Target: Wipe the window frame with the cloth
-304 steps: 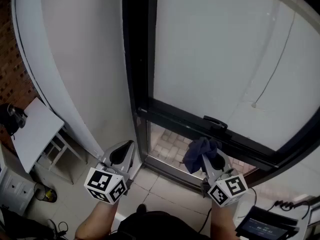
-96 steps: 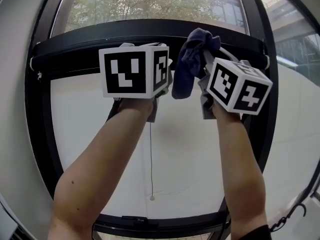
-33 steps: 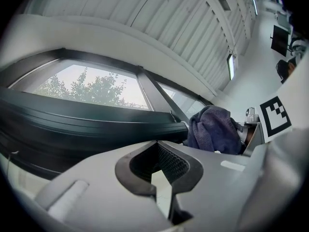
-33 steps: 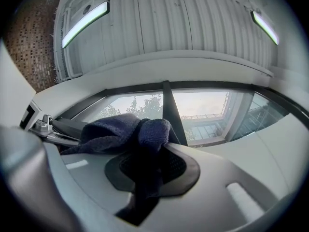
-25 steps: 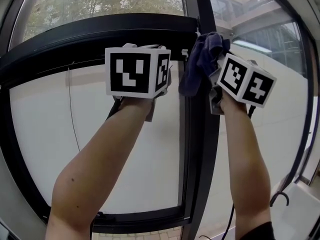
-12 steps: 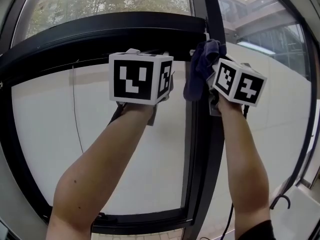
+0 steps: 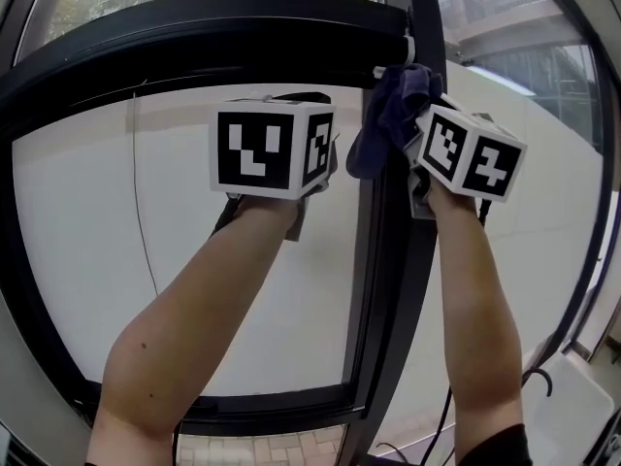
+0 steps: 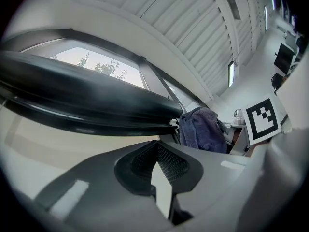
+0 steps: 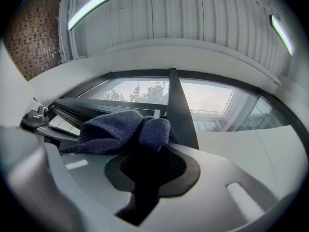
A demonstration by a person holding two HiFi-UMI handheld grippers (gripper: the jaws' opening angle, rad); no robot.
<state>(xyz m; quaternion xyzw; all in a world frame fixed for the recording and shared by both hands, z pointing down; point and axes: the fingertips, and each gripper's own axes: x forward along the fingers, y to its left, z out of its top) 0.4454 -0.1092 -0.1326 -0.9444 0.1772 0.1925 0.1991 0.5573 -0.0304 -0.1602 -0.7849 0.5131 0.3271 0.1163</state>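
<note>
A dark blue cloth [image 7: 392, 115] is bunched against the black window frame [image 7: 386, 260], where the upright bar meets the curved top bar [image 7: 194, 42]. My right gripper [image 7: 423, 124] is shut on the cloth [image 9: 123, 128], which spills over its jaws with the upright bar [image 9: 179, 108] just behind. My left gripper [image 7: 291, 105] is raised beside it, left of the upright bar and below the top bar [image 8: 87, 98]. Its jaws are shut with nothing in them [image 8: 157, 161]. The left gripper view also shows the cloth [image 8: 203, 129] to the right.
White blinds cover the panes on both sides of the upright bar, and a thin pull cord [image 7: 136, 192] hangs at the left. Trees and a building show above the top bar. A black cable [image 7: 539, 377] and a white ledge [image 7: 582, 416] lie at the lower right.
Both grippers rose from the bottom of the frame to the top bar, then moved right to the upright bar. Over the last second the cloth has stayed at that corner.
</note>
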